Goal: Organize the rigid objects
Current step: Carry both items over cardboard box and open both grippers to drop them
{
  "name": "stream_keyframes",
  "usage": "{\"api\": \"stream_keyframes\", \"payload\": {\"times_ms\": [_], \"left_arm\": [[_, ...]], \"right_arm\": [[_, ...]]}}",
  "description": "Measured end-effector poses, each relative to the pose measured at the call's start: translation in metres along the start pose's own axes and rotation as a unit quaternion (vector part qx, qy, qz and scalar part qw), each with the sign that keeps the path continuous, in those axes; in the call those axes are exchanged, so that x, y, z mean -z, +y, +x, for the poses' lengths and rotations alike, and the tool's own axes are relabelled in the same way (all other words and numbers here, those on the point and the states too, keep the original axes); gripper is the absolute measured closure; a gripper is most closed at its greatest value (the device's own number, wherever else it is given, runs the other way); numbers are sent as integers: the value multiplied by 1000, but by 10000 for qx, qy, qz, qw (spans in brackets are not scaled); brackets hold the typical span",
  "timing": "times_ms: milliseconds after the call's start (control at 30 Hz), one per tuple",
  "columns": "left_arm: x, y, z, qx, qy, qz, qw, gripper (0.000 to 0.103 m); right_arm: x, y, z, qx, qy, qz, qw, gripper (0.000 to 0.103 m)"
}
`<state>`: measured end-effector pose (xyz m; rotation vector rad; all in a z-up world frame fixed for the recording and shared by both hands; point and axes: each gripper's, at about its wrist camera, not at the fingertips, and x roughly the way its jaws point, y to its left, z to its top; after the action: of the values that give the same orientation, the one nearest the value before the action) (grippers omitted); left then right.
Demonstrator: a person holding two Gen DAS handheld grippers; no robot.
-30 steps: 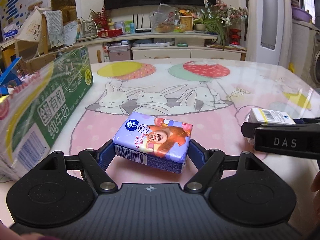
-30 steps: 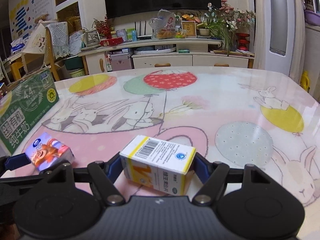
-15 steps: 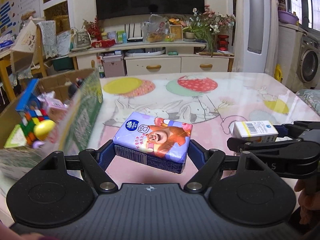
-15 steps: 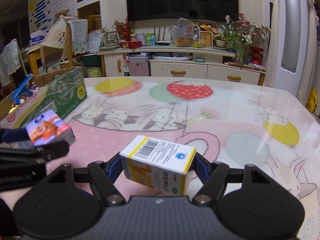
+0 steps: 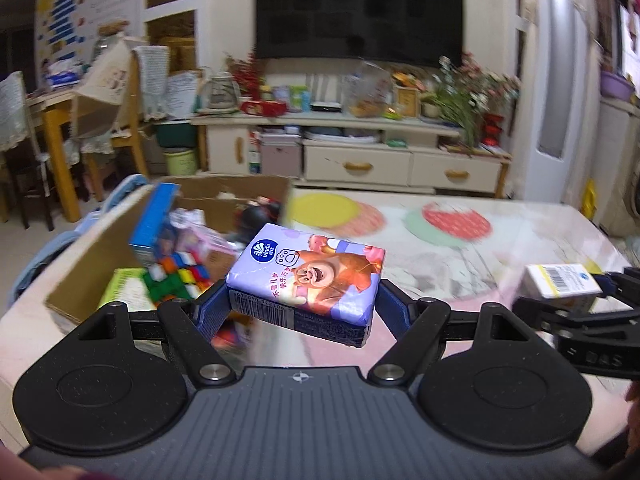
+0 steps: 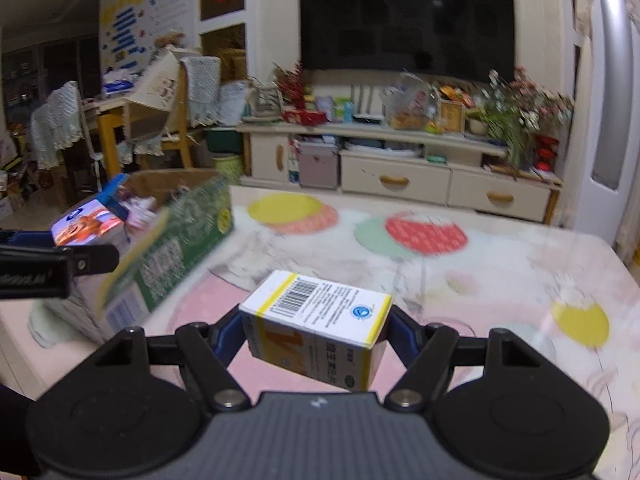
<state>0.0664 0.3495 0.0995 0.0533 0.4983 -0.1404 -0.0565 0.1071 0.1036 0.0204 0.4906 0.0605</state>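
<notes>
**Both grippers loaded over the table**

Table (image 6: pixel 500 264) has a pink cartoon balloon-and-rabbit cover, living room behind. Nearest: left gripper (image 5: pixel 302 298) clamped on a purple tissue pack (image 5: pixel 308 280), held off the surface, tilted, at the near right edge of the cardboard box (image 5: pixel 96 256). Right gripper (image 6: pixel 316 338) clamped on a white-yellow medicine box (image 6: pixel 316 316), barcode up, also lifted above the table, to the right of the cardboard box. Further left: the cardboard box is open, with a puzzle cube (image 5: pixel 176 276) and a blue carton (image 5: pixel 154 220) inside. Far: cabinet (image 6: pixel 400 172), TV (image 6: pixel 406 20).
</notes>
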Motion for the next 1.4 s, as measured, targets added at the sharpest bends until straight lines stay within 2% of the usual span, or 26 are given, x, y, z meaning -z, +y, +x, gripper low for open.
{"api": "stream_keyframes", "payload": {"times_ms": [233,467,633,833,1000,1233,1400], "left_arm": [[-15,44,13,-453,-60,-376,9982,6],[-23,75,40,-701,61,-566,9959,6],[-19,88,58,-669,316,-673,9950,6],[-13,94,71,-620,633,-551,9945,6],[-7,100,72,-629,804,-538,9933,6],[-4,106,74,-607,955,-628,9916,6],[-5,111,69,-635,816,-739,9919,0]], "right_arm": [[-30,28,10,-367,-202,-118,9991,30],[-64,58,37,-814,-345,-129,9960,30],[-81,85,65,-1175,-363,-182,9922,30],[-90,115,109,-1473,-126,-302,9885,30],[-90,136,135,-1570,8,-420,9867,30],[-88,144,151,-1663,169,-339,9854,29],[-91,147,151,-1729,50,-190,9847,17]]}}
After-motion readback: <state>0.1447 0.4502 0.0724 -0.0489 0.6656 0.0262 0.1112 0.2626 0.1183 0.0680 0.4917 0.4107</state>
